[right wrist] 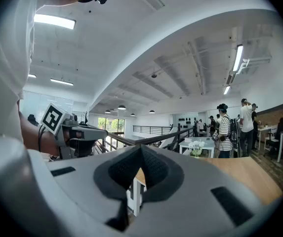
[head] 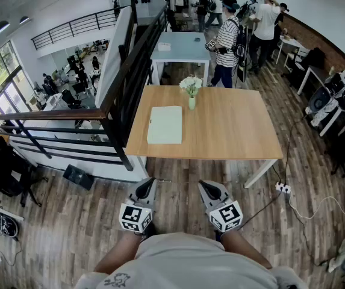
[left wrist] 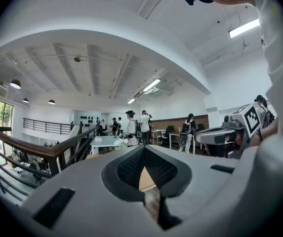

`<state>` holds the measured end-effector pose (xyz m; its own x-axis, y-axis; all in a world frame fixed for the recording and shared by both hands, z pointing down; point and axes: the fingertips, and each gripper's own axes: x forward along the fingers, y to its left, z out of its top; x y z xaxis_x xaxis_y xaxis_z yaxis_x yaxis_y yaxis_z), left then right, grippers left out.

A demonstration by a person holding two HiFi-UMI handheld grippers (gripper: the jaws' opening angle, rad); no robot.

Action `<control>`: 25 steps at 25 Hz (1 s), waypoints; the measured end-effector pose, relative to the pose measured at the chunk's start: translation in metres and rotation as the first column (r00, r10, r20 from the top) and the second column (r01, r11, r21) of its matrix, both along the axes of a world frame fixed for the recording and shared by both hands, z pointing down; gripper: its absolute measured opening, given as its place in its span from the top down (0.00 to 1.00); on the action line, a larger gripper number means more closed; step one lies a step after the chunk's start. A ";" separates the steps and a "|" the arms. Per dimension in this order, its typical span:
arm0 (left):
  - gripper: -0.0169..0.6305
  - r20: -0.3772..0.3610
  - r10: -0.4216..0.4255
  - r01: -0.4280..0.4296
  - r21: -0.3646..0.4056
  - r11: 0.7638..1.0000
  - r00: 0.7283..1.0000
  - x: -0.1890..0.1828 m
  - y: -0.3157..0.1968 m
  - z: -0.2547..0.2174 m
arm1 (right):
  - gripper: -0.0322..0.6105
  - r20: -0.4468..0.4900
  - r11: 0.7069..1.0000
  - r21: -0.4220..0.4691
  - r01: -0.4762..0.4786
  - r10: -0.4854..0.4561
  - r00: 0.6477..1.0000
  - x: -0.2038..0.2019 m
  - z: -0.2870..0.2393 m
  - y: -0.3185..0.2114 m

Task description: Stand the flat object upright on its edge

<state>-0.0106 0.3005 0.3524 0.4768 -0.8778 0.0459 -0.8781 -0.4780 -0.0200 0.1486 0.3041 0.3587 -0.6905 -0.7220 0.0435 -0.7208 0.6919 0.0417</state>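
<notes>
Short of the near edge of the table, the left gripper and the right gripper are held level, both clenched on nothing, while the flat board lies on the table's left part. The jaws would best be opened and brought forward, and one edge lifted while the opposite edge is braced. A vase of flowers just beyond the board's far right corner should be spared.

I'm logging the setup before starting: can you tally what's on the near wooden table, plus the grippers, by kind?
Pale flat rectangular board: 1
Small green vase of white flowers: 1
Grey two-jaw grippers (left gripper, right gripper), both shut, empty: 2
Total: 4
</notes>
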 end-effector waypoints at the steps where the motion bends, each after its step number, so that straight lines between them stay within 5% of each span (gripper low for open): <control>1: 0.96 -0.002 0.001 -0.001 -0.002 1.000 1.000 -0.001 -0.001 0.000 | 0.94 -0.001 1.000 0.001 0.002 -0.002 1.000 -0.001 0.000 0.000; 25: 0.96 0.027 -0.005 0.005 -0.012 1.000 1.000 -0.026 -0.019 0.007 | 0.94 0.007 0.999 0.018 -0.044 0.044 0.999 -0.013 0.005 -0.020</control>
